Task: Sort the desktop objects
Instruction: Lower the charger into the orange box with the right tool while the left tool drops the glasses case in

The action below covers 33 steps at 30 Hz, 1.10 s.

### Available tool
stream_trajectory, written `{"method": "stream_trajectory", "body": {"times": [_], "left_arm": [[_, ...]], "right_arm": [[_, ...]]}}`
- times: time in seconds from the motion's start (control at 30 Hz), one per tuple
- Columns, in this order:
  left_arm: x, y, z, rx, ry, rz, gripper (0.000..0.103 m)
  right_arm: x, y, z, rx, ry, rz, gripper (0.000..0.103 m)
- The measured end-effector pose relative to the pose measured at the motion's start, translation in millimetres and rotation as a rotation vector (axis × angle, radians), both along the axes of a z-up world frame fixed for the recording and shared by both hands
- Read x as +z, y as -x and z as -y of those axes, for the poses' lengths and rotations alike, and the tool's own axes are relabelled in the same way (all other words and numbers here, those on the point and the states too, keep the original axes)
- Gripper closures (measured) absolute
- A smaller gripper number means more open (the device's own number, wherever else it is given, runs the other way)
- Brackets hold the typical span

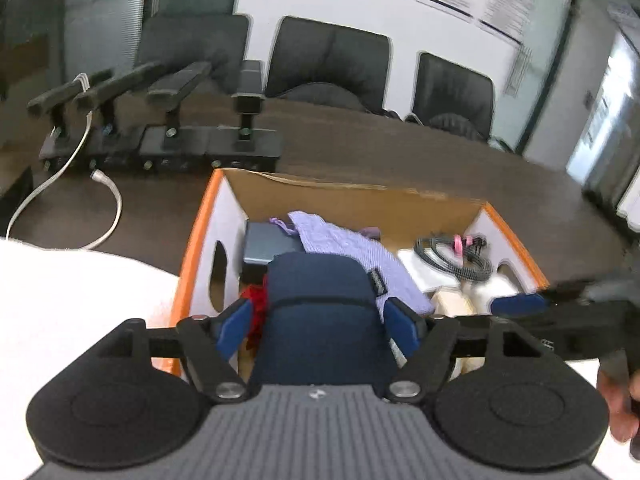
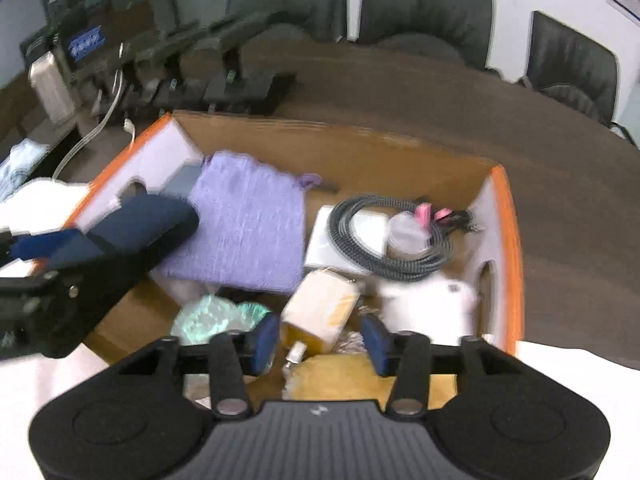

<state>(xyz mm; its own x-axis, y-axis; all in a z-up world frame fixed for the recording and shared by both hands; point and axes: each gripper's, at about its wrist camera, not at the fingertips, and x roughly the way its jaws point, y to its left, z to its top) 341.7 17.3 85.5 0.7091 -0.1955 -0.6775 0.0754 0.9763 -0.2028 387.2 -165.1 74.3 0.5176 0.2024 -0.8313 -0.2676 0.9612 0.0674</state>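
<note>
Dark wood tabletop (image 1: 400, 152), office chairs along its far edge. Left wrist view: left tool (image 1: 320, 322) over the orange-rimmed box (image 1: 192, 248), pads apart — navy case (image 1: 320, 300) between them, grip uncertain. Right wrist view: right tool (image 2: 322, 340) apart, nothing gripped, above a beige packet (image 2: 320, 312); purple cloth (image 2: 248, 224) and coiled cable (image 2: 384, 240) inside the box.

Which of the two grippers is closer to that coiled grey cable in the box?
The right gripper. It hangs over the box's near edge, the coiled cable just ahead of it. The left gripper, with a navy case between its fingers, is over the box's other end.
</note>
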Motion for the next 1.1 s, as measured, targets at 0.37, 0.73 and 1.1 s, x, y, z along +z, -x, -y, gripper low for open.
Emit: {"method": "stream_trajectory", "body": {"times": [0.37,0.73,1.1], "left_arm": [[54,37,19,-0.059,-0.215,0.100,0.000],[6,30,35,-0.184,-0.283,0.122,0.043],[-4,61,42,-0.623,-0.562,0.437,0.066]], "right_arm": [[82,64,39,-0.065,-0.054,0.145,0.037],[82,123,49,-0.015,-0.071,0.191,0.037],[49,91,52,-0.045,-0.096,0.160,0.037]]}}
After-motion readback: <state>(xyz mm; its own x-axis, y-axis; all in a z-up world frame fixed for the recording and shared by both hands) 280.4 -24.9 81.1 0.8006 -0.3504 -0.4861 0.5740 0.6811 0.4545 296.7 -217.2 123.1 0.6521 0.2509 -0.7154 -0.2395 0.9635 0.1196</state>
